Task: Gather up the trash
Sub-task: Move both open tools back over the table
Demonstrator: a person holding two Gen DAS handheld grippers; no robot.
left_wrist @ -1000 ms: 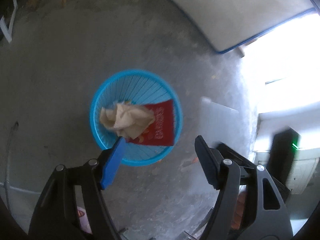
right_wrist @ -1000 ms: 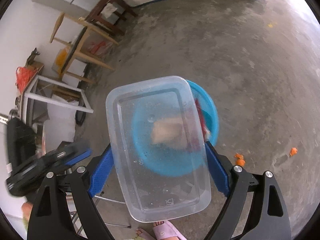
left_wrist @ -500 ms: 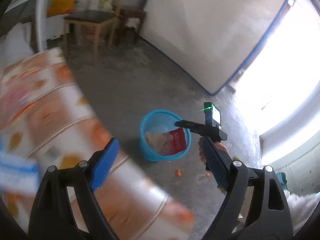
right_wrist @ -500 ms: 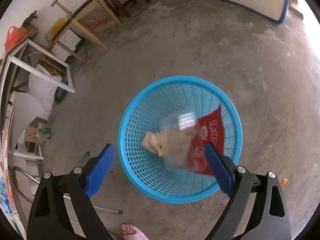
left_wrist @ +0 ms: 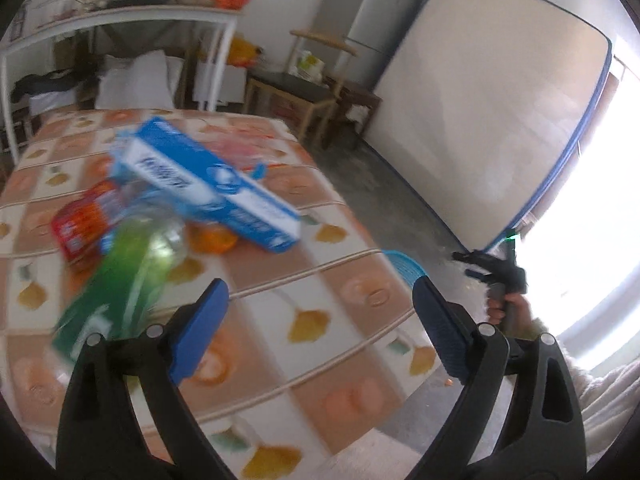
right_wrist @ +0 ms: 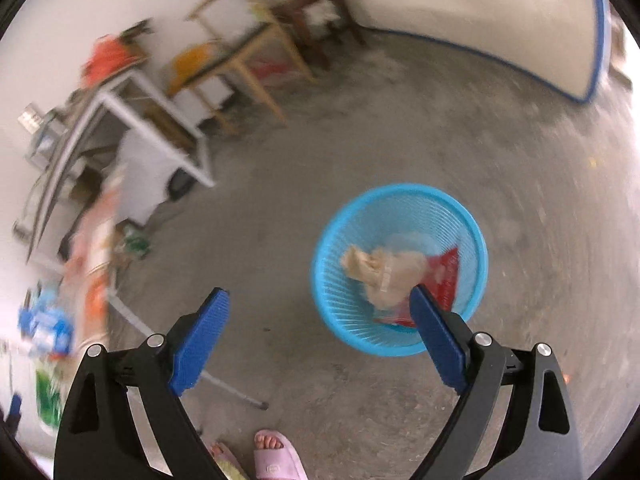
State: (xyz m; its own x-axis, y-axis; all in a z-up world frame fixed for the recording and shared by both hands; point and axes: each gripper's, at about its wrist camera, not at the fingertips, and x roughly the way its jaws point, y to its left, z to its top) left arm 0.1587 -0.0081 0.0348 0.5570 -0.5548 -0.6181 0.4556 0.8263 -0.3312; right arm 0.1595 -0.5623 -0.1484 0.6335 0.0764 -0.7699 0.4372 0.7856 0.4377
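Observation:
My left gripper hovers over a table with a patterned cloth; its jaws are opening with nothing between them. On the cloth ahead lie a long blue box, a green bottle, a red packet and an orange piece, all blurred. My right gripper stands open and empty above the floor, left of the blue basket. In the basket lie crumpled paper, a red wrapper and a faint clear container.
A hand holds the right gripper past the table's right edge, with the basket's rim peeking beside it. A mattress leans on the wall. Wooden chairs and a white frame table stand behind. A pink slipper is below.
The left view swung up from the basket to the table, and its jaws spread wider. The right gripper let the clear container drop into the basket and drew away to the left.

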